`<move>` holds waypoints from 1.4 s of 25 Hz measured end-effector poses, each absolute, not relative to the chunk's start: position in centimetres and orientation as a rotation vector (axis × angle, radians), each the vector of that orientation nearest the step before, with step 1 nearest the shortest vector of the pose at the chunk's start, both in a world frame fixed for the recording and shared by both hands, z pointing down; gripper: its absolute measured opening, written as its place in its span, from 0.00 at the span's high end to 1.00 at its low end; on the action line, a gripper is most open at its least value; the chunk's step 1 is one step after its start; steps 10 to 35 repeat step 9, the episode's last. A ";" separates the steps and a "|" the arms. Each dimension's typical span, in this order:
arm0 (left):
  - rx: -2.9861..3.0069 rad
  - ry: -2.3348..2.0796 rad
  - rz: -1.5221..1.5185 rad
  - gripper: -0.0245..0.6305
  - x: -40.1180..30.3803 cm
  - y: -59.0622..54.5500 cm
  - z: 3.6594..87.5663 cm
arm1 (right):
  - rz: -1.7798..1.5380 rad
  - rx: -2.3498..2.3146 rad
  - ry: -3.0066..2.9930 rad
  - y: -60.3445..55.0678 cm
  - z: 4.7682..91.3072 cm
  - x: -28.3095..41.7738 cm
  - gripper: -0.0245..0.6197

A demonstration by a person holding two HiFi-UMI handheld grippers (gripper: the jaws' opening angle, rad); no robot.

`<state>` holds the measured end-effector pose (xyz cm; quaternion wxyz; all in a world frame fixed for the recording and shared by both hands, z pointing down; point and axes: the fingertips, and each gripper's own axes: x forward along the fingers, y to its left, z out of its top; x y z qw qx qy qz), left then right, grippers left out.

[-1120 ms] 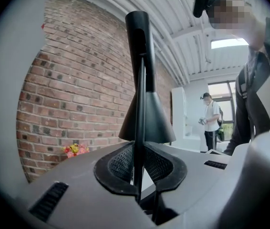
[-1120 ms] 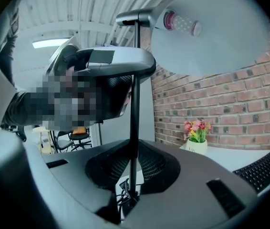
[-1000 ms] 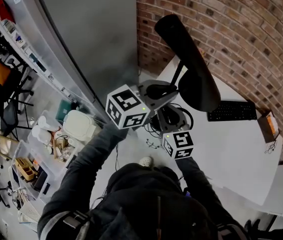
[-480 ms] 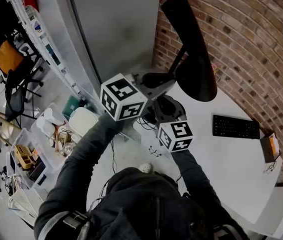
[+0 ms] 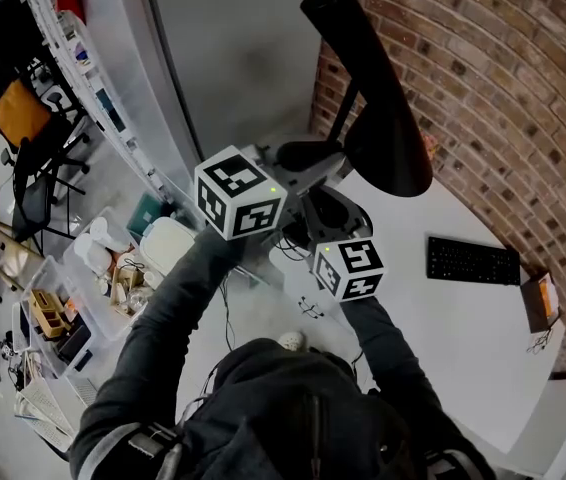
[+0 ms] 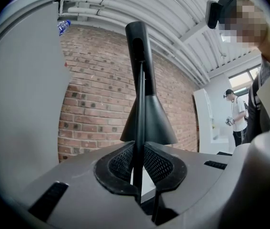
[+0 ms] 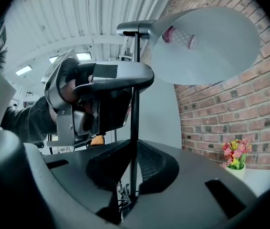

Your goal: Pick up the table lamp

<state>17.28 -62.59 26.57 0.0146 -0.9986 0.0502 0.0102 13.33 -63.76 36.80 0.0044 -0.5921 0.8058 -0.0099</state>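
The table lamp is black, with a thin upright stem (image 6: 139,123), a cone shade (image 5: 388,143) and a long top arm (image 5: 338,23). It hangs over the near edge of the white table (image 5: 463,318). My left gripper (image 5: 308,168) is shut on the stem just under the shade, with the stem (image 6: 139,142) pinched between its ribbed pads. My right gripper (image 5: 328,218) is shut on the same stem lower down. In the right gripper view the stem (image 7: 134,142) runs up between the pads, past the left gripper (image 7: 101,99), to the pale underside of the shade (image 7: 202,46). The lamp's base is hidden.
A black keyboard (image 5: 473,260) and a small brown box (image 5: 541,303) lie on the table by the brick wall (image 5: 503,88). A small pot of flowers (image 7: 235,154) stands near the wall. Cables (image 5: 308,308) lie below my hands. Bins and chairs (image 5: 163,243) crowd the floor at left. A person (image 6: 237,116) stands far off.
Both grippers have risen together with the lamp, still gripping its stem, and the shade sits higher in the head view. The lamp has not slipped in either grip.
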 end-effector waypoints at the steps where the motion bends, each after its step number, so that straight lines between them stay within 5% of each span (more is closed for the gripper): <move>1: -3.107 0.156 0.034 0.90 17.3 -62.6 26.6 | -0.032 -1.855 2.525 -63.8 36.8 13.3 0.90; 35: -3.091 0.162 0.069 0.90 17.0 -62.8 26.0 | -0.019 -1.836 2.529 -64.3 36.2 13.0 0.90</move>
